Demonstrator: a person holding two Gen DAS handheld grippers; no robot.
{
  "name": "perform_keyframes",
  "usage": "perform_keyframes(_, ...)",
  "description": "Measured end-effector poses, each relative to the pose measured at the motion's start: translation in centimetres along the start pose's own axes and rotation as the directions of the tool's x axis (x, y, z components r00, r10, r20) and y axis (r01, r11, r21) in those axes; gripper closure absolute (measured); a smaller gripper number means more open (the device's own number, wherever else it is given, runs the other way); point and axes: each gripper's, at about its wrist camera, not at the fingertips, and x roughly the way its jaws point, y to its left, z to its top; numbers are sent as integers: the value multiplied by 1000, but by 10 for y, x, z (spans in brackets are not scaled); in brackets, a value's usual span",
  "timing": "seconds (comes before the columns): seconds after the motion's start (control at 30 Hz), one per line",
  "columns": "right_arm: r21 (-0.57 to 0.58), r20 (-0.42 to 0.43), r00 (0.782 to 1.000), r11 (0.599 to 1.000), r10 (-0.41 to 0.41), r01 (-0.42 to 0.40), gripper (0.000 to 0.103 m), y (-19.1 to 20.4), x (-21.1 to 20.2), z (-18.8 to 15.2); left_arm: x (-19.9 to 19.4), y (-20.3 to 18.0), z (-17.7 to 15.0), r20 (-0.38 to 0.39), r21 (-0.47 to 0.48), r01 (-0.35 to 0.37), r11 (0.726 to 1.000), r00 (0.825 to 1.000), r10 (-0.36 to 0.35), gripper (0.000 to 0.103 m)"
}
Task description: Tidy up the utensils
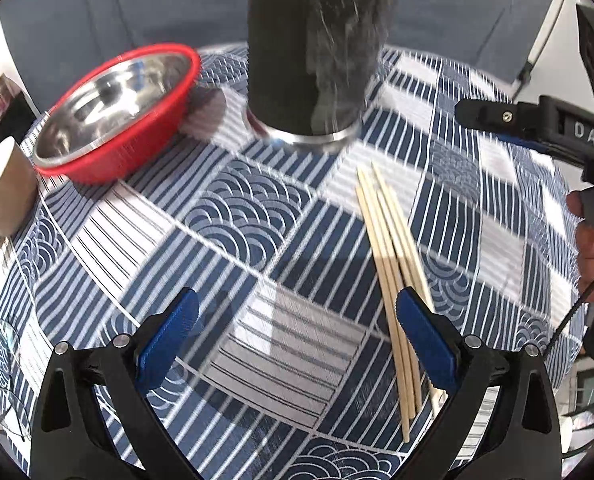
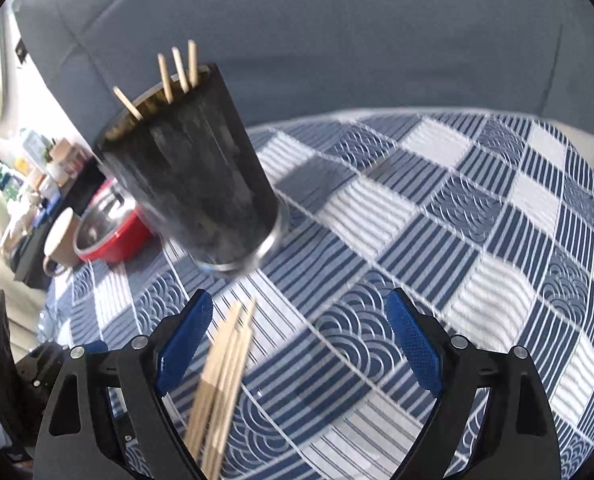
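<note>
A bundle of loose wooden chopsticks (image 1: pixel 393 264) lies flat on the tabletop (image 1: pixel 257 240), which is covered in a blue-and-white patterned cloth. They lie near the black cylindrical utensil holder (image 1: pixel 313 60), just on its near side. Their long axis runs from near to far, the far tips pointing roughly at the holder's steel base.

In the right wrist view the chopsticks (image 2: pixel 221 376) lie between the fingers but hard against the left one, running almost along the fingers' own direction. The holder (image 2: pixel 189 168) stands beyond them, upright, with four chopsticks already poking out of its rim.

The left gripper (image 1: pixel 297 344) is spread wide and holds nothing; the bundle passes under its right finger, so it sits off-centre to the right. The right gripper (image 2: pixel 301 352) is likewise spread wide and empty. Both hover close, and neither is clearly nearer. For either to close across the sticks, it would probably need to shift sideways toward them and turn so the fingers straddle the long axis.

Further out on the left sit a red bowl with a steel lining (image 1: pixel 117 116) and a beige mug (image 1: pixel 5 192).
</note>
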Motion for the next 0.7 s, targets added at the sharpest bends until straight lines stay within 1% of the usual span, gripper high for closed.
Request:
perform_keyframes(0.1, 13, -26, 1000, 1000, -8, 8, 18, -7, 2, -10, 12, -5, -5, -47, 26, -39, 999, 998, 41, 6)
perform_keyframes(0.2, 21, -47, 999, 1000, -19, 20, 18, -14, 3, -20, 19, -8, -7, -80, 35, -42, 999, 996, 44, 6)
perform_keyframes(0.33, 36, -70, 997, 999, -32, 35, 18, -22, 2, -33, 22, -10, -7, -92, 29, -39, 999, 995, 41, 6)
perform_keyframes(0.5, 59, -102, 994, 997, -37, 44, 18, -28, 5, -45, 27, -16, -2, -100, 40, -82, 996, 991, 85, 6)
perform_keyframes(0.6, 61, -113, 993, 997, -37, 45, 18, -28, 6, -49, 27, -14, 1, -106, 22, -78, 997, 991, 79, 6)
perform_keyframes(0.7, 53, -120, 992, 998, -37, 43, 18, -26, 6, -53, 25, -13, 2, -109, -2, -47, 999, 993, 47, 6)
